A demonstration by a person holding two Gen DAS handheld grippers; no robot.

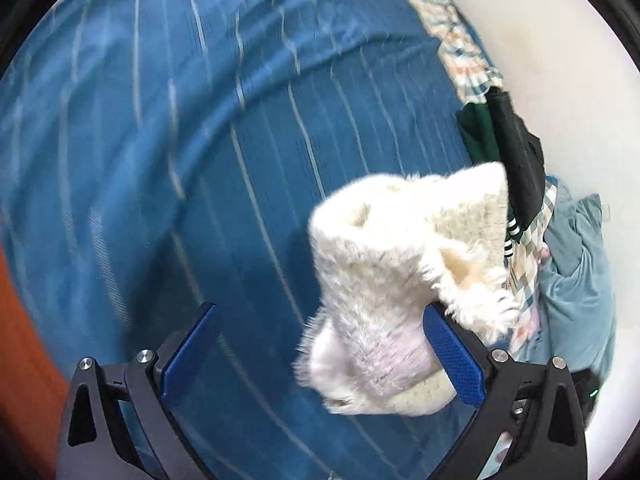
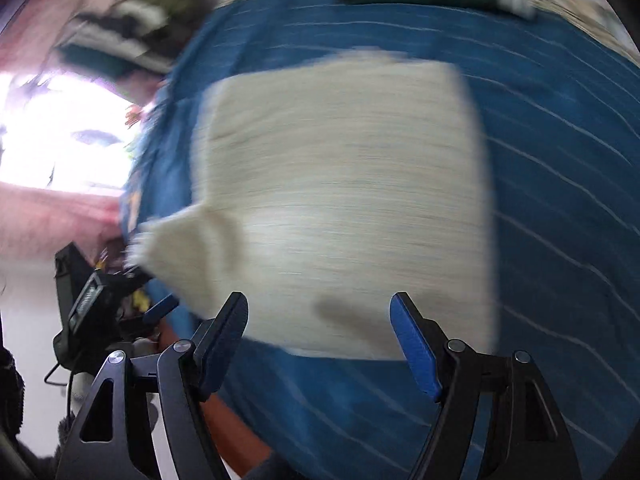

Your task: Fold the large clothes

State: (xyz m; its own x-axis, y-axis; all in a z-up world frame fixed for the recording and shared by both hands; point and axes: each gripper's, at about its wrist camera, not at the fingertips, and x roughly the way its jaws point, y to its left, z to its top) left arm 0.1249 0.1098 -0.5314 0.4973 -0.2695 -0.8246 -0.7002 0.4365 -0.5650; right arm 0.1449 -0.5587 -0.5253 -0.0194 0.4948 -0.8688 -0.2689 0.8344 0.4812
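Sweater flat on bed, beyond open right gripper.

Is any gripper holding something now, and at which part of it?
Neither holds anything. The sweater only drapes on one finger of the open left gripper; the right gripper is open.

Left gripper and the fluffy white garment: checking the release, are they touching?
Touching. The left wrist view shows the fluffy white garment draped against one finger of the open left gripper.

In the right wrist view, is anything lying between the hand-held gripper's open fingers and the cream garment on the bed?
Nothing but blue striped bedspread shows there. The right hand-held gripper hangs open just short of the folded cream garment.
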